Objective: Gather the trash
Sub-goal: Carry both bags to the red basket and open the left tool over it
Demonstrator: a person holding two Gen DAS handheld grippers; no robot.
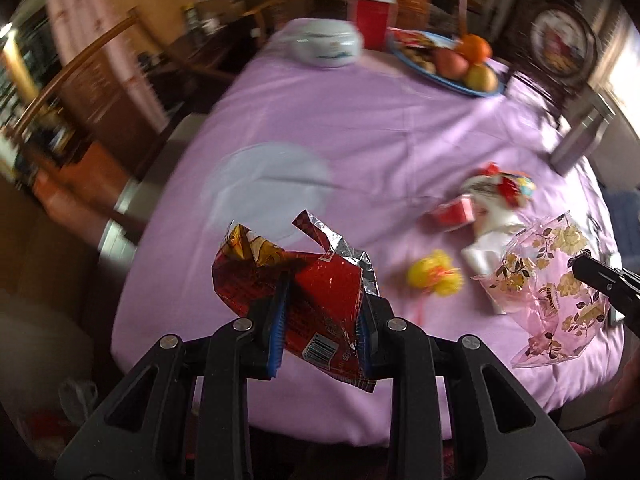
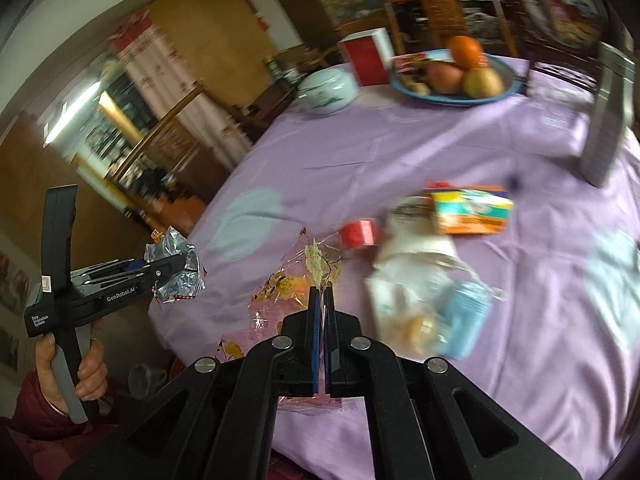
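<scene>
My left gripper [image 1: 322, 304] is shut on a crumpled red foil snack wrapper [image 1: 320, 292] and holds it above the near edge of the purple-clothed table [image 1: 360, 128]; it also shows in the right wrist view [image 2: 176, 268], off the table's left edge. My right gripper [image 2: 322, 296] is shut on a clear pink floral plastic bag [image 2: 296, 284], which also shows in the left wrist view [image 1: 548, 280]. Loose trash lies on the cloth: a yellow wrapper [image 1: 434, 274], a small red box [image 2: 360, 233], white crumpled packaging [image 2: 416, 248] and an orange packet [image 2: 470, 210].
A blue fruit plate [image 2: 504, 86], a white lidded bowl [image 2: 328, 90] and a red box [image 2: 366, 58] stand at the far side. A metal container [image 2: 608, 120] stands at the right. Wooden chairs [image 1: 80, 80] surround the table. A clear bag [image 2: 432, 312] lies near.
</scene>
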